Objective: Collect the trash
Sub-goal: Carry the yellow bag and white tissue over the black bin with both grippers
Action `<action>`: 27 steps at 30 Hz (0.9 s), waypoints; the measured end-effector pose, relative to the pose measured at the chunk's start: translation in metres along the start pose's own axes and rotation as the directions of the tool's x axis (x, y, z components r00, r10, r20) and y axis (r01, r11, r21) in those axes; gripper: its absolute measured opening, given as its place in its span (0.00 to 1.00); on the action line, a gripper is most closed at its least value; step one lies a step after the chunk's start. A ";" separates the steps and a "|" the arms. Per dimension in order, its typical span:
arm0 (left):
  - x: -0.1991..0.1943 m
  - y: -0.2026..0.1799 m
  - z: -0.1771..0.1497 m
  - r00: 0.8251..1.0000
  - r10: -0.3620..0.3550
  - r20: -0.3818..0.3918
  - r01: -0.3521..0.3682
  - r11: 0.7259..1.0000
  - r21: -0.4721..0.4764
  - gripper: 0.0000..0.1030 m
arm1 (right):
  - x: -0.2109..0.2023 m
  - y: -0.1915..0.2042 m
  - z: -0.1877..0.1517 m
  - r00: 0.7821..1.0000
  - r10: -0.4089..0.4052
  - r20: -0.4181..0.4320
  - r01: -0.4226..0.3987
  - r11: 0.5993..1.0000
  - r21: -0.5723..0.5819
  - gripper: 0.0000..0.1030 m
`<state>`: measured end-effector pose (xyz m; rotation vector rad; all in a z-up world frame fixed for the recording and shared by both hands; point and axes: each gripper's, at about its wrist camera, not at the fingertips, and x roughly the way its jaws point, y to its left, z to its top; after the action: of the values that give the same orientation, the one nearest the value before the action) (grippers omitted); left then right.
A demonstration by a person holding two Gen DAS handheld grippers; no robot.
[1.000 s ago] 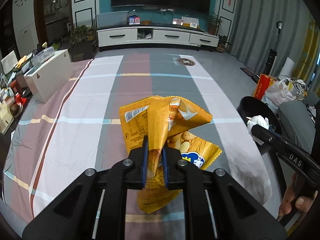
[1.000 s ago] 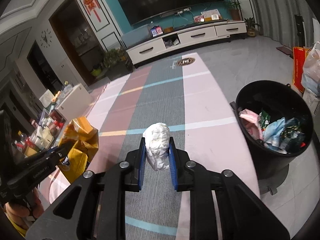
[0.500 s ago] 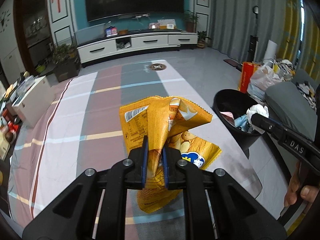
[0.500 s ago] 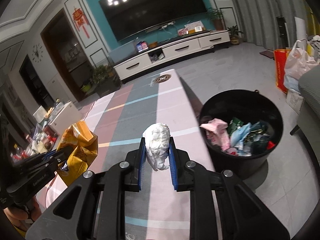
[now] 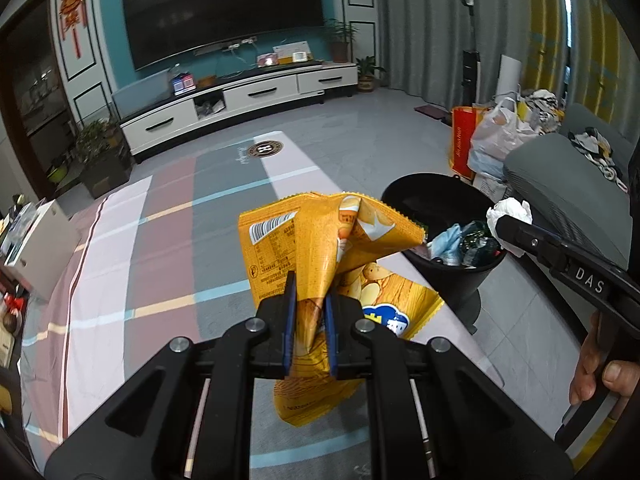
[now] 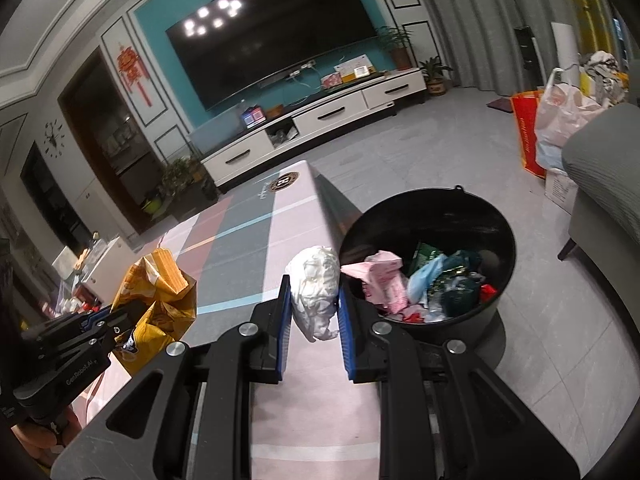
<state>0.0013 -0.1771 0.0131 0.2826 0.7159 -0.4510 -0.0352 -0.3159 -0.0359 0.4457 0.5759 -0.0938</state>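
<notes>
While your left gripper (image 5: 310, 322) clamps the crumpled chip bag (image 5: 320, 248) (lower edge hidden), your right gripper (image 6: 314, 316) pinches the tissue wad (image 6: 316, 288); the bin (image 6: 432, 212) sits right of centre.

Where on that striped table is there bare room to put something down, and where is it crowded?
The striped tablecloth lies bare from the white box at its left edge across to the side by the black bin. It is crowded along the left edge beyond the box, and inside the bin, which holds wrappers.
</notes>
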 end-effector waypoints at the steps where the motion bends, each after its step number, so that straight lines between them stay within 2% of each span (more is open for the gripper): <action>1: 0.002 -0.004 0.002 1.000 -0.004 0.000 0.004 1.000 0.007 0.12 | -0.001 -0.003 0.000 1.000 -0.005 0.004 0.005 1.000 0.006 0.21; 15: 0.029 -0.055 0.030 0.998 -0.055 0.023 0.052 0.992 0.115 0.13 | -0.009 -0.045 0.004 0.998 -0.056 0.041 0.053 0.996 0.067 0.21; 27: 0.064 -0.098 0.053 0.997 -0.067 0.035 0.059 0.976 0.209 0.14 | 0.000 -0.070 0.010 0.994 -0.097 0.045 0.092 0.991 0.097 0.21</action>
<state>0.0261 -0.3027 -0.0017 0.4471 0.6388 -0.5923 -0.0447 -0.3838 -0.0550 0.5066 0.5452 -0.2225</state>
